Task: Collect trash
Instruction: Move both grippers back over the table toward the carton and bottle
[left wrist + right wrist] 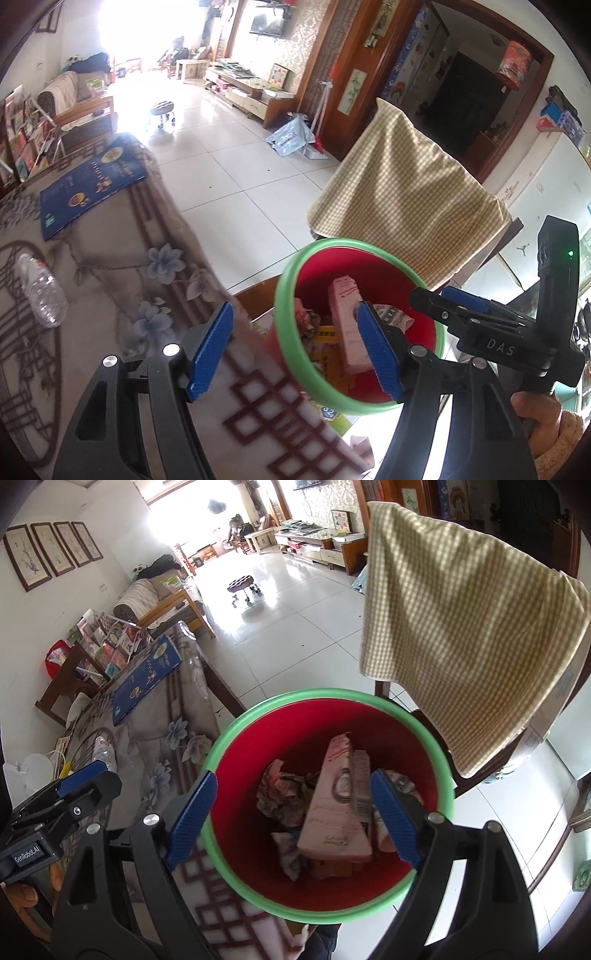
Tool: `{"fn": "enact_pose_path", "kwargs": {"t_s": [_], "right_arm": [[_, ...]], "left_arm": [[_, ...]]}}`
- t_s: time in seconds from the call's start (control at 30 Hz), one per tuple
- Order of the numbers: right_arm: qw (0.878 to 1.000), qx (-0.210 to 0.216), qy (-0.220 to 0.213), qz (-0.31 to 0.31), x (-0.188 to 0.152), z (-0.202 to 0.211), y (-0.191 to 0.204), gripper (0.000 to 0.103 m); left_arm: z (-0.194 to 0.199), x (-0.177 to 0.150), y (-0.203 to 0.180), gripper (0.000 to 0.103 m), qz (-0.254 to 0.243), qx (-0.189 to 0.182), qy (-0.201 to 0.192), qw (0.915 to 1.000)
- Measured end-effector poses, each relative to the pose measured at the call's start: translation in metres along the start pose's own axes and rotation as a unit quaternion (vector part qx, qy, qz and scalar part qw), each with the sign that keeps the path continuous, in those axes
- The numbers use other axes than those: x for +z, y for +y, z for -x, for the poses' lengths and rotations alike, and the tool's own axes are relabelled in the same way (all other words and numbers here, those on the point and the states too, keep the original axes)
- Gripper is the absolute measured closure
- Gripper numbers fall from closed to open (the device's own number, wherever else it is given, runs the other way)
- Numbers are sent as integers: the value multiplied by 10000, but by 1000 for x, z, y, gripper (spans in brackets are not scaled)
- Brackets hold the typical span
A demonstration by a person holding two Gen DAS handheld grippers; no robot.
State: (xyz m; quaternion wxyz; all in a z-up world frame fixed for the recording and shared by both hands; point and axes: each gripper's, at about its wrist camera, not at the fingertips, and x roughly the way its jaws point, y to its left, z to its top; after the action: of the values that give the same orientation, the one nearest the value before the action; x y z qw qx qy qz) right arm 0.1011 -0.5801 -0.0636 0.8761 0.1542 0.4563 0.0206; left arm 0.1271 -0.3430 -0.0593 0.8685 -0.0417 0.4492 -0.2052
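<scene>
Trash (334,812) lies in the bin (258,897) — a pink carton, crumpled paper and wrappers — beside the table edge, in front of a cloth-draped chair (461,627). Right gripper (293,818) hangs directly above the bin mouth, jaws wide apart and holding nothing. Left gripper (295,350) sits at the bin's table side, jaws likewise spread and empty. One bottle (42,291) lies on the table (122,258), well apart from the bin — judged the likely next item.
</scene>
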Motion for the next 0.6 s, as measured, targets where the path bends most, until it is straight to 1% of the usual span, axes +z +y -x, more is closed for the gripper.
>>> {"fn": "enact_pose_path", "kwargs": {"t_s": [0.4,0.6], "right_arm": [[9986,169,124,478,-14,-10,77,20],[9974,207,215,655,-31,-15,125,19]], "left_arm": [[48,-28,93,36,726,359,-219,9965],[75,-46,136,36,911,446,-262,9945]]}}
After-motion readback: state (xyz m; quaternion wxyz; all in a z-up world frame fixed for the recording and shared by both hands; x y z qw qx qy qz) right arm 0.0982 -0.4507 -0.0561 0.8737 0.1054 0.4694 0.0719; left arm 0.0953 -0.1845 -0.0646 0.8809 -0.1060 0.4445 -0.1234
